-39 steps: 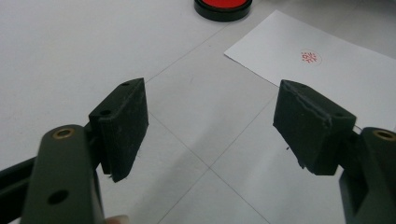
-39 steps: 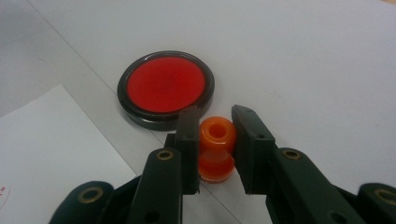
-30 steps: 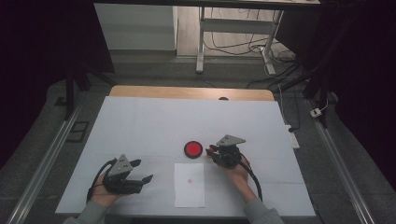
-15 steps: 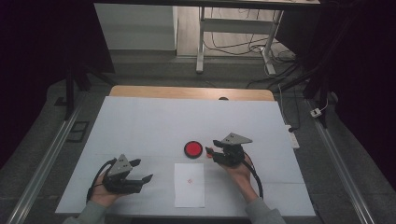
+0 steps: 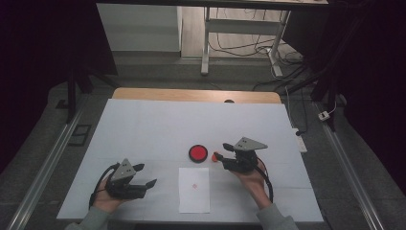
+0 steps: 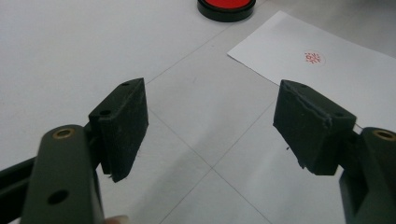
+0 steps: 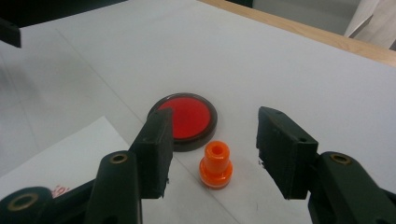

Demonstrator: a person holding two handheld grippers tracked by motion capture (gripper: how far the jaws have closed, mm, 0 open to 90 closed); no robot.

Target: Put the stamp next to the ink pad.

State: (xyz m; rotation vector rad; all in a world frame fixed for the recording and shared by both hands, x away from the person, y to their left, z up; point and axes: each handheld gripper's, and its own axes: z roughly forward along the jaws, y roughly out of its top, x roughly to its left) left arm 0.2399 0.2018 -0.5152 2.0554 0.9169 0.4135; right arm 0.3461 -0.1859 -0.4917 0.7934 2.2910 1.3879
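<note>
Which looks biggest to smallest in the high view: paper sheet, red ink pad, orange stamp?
1. Paper sheet, clearly the largest.
2. Red ink pad, a small round disc.
3. Orange stamp, the smallest, a dot beside the pad at the right gripper's tips.

High view: overhead, facing forward-down across table. Gripper views: low, close, along own jaws. Both share ink pad, paper; pad perhaps cropped in left one.

Small orange plastic stamp stands upright between my right gripper's spread jaws, clearance both sides; round red ink pad just behind it.
</note>
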